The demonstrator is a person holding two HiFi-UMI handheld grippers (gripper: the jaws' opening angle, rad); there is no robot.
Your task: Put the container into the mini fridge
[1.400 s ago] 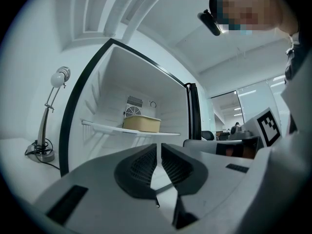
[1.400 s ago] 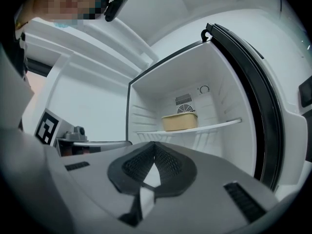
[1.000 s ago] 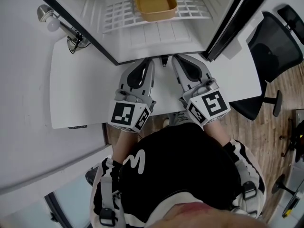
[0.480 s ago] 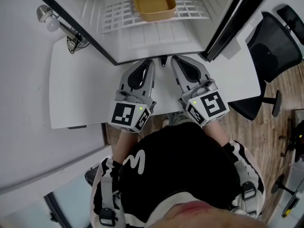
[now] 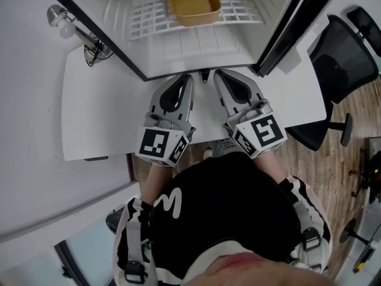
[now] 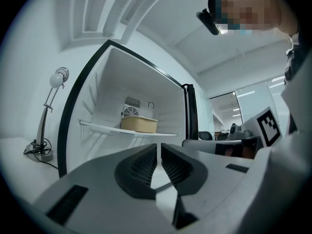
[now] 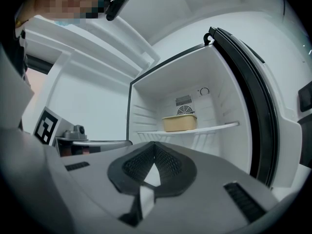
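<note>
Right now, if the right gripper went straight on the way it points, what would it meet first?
Probably the front edge of the white shelf in the open mini fridge, left of the container. Depth is unclear: the right gripper might instead slip beneath it.

Silver desk lamp (image 5: 64, 28) on white table (image 5: 101, 115), black office chair (image 5: 342, 61) on wooden floor (image 5: 339, 177)

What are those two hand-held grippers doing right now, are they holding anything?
The left hand-held gripper is closed, holding nothing.
The right hand-held gripper is closed, holding nothing.
</note>
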